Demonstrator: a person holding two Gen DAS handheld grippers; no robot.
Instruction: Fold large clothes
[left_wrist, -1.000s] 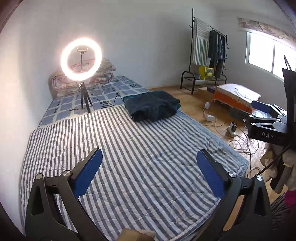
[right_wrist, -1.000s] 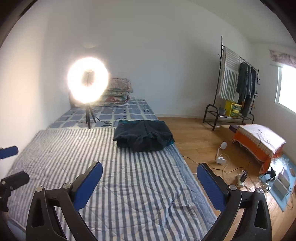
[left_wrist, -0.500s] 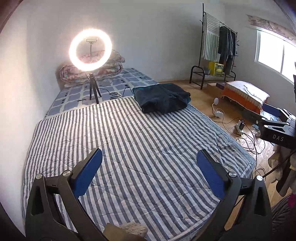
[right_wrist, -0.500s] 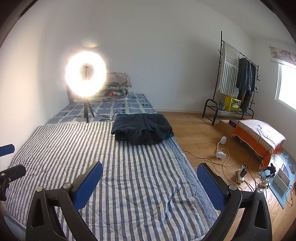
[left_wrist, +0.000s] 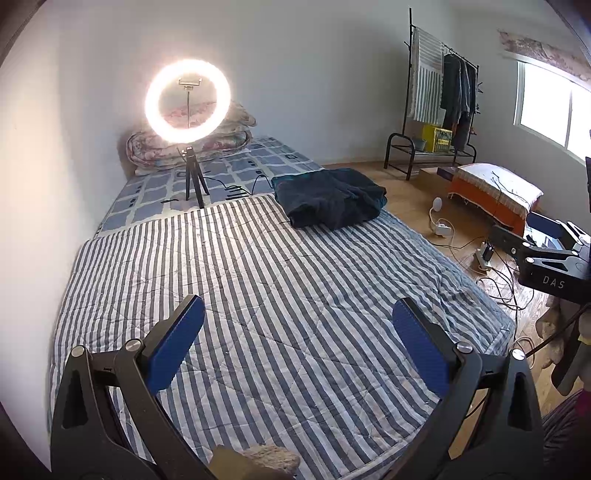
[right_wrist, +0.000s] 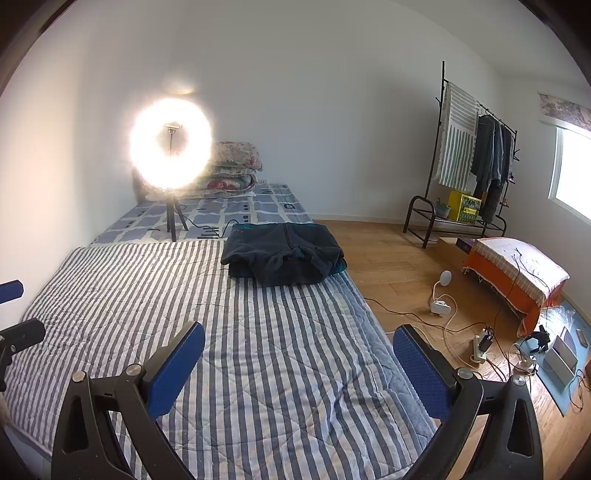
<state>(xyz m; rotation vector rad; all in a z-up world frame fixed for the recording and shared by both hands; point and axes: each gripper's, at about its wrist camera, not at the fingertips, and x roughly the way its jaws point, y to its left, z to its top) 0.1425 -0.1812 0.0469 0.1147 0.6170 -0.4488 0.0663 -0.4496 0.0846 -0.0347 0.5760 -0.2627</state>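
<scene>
**Op A:** Dark fleece, that folded garment (right_wrist: 282, 254); it sits at the far right edge of the striped quilt (left_wrist: 280, 295), just short of the checked sheet (left_wrist: 236, 173), with a teal layer showing underneath.

**Op B:** I see it; both my tools are well short of it. My left gripper (left_wrist: 297, 341) has its jaws spread wide and empty; my right gripper (right_wrist: 298, 356) is the same, nothing between the blue pads (right_wrist: 421, 373).

**Op A:** It already looks folded, I judge; so is the step a tidy-up, or fetching the next piece?

**Op B:** I cannot tell from here; either way I'd approach low over the quilt, one tool to each near corner of the bundle; pinching the whole stack, not just the top layer, so it doesn't slump.

**Op A:** Mind the ring light (left_wrist: 188, 101) and its cable (left_wrist: 255, 182) beside the garment's left edge.
</scene>
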